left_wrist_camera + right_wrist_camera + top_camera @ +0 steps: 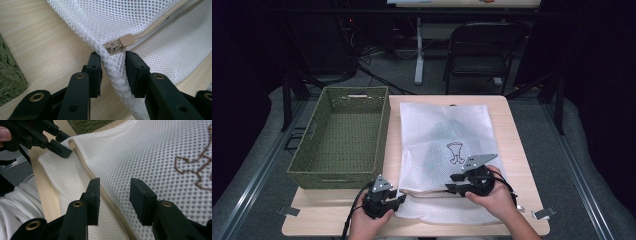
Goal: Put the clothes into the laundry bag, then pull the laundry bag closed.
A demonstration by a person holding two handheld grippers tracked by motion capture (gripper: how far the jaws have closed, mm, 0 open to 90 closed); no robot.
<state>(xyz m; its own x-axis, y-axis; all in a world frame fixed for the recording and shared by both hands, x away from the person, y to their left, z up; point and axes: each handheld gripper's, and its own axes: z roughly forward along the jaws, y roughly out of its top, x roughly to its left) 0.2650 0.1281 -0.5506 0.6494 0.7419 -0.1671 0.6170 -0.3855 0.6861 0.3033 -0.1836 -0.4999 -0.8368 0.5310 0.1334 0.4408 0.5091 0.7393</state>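
Tongs (398, 199) straddle mesh bag (140, 20) corner, palm-down.

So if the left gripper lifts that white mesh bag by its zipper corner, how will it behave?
Probably floppy: the mesh bag already folds and drapes between the left gripper jaws. Likely light, being thin open netting lying flat. The beige zipper pull looks like the only stiff part, so the rest should sag.

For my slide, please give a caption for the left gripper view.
Left gripper fingers straddle the mesh bag corner just below its zipper pull.
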